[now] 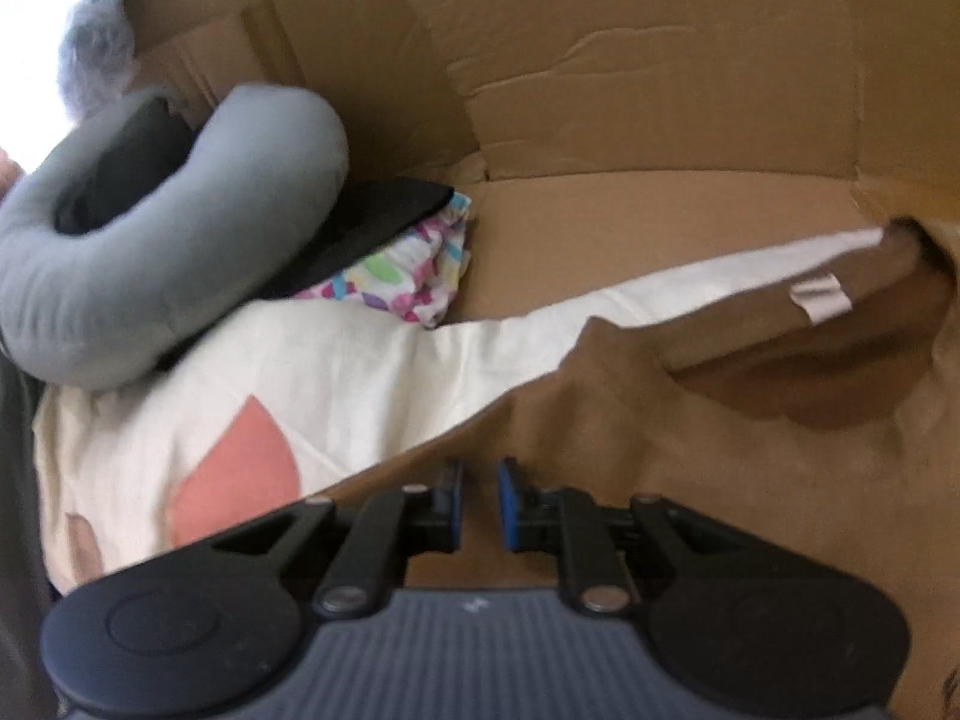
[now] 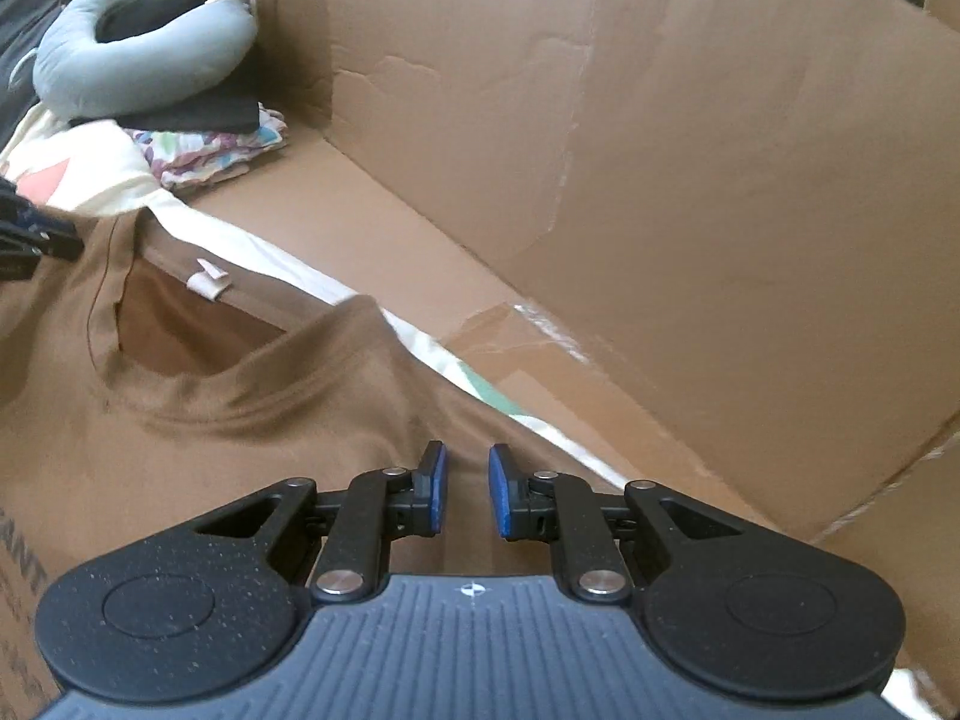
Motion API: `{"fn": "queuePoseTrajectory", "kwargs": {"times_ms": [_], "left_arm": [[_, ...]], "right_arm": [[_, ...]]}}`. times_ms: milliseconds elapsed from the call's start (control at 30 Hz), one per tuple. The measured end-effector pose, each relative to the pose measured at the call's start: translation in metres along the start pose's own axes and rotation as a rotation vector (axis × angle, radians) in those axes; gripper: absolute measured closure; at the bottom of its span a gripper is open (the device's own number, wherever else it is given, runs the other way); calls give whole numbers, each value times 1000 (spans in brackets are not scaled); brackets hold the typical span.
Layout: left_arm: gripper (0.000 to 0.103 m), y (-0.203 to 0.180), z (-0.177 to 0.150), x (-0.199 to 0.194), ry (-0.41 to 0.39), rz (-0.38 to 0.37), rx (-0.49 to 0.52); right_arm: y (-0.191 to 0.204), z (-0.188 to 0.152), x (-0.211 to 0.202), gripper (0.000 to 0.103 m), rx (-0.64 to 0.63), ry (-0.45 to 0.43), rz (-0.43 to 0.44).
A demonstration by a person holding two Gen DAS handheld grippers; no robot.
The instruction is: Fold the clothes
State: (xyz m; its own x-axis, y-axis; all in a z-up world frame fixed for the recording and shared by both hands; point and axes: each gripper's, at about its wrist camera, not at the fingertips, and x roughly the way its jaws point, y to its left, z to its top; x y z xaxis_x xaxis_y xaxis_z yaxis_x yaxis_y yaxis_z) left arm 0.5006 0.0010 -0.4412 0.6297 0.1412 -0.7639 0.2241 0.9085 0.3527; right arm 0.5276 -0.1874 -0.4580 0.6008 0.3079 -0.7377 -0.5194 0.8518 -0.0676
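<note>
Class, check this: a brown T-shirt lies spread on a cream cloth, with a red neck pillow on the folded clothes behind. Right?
Not quite: the neck pillow is grey-blue, not red, as the right wrist view shows. The brown T-shirt does lie on the cream cloth, with the folded clothes behind.

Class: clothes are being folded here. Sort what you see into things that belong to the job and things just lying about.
Belongs to the job:
- brown T-shirt
- left hand-held gripper
- right hand-held gripper

Just lying about:
- grey neck pillow
- cream cloth
- patterned folded garment
- black folded item
- cardboard walls
</note>
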Motion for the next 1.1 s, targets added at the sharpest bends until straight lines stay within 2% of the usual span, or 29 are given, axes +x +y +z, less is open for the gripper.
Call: {"fn": "queuePoseTrajectory", "kwargs": {"times_ms": [233,333,400,533,600,667,833,1100], "left_arm": [[89,-12,11,5,1,-34,-33],[89,-11,13,0,-20,-61,-79],[89,-11,14,-5,-35,-74,-100],[87,-19,16,-18,-71,-79,-77],[74,-20,17,-27,-93,-101,-89],[70,-24,20,-34,-113,-105,-99],[70,-41,20,-63,-141,-143,-146],[68,-85,9,-105,-153,-182,-149]], "right_arm": [[30,21,17,82,40,-15,38],[42,31,20,86,11,-20,42],[42,37,16,84,-2,-37,53],[32,45,-4,83,8,-62,61],[27,46,-17,80,-20,-66,57],[18,44,-31,80,-32,-64,52],[-8,30,-74,80,-43,-48,34],[-54,-4,-142,80,-61,-55,-34]]}}
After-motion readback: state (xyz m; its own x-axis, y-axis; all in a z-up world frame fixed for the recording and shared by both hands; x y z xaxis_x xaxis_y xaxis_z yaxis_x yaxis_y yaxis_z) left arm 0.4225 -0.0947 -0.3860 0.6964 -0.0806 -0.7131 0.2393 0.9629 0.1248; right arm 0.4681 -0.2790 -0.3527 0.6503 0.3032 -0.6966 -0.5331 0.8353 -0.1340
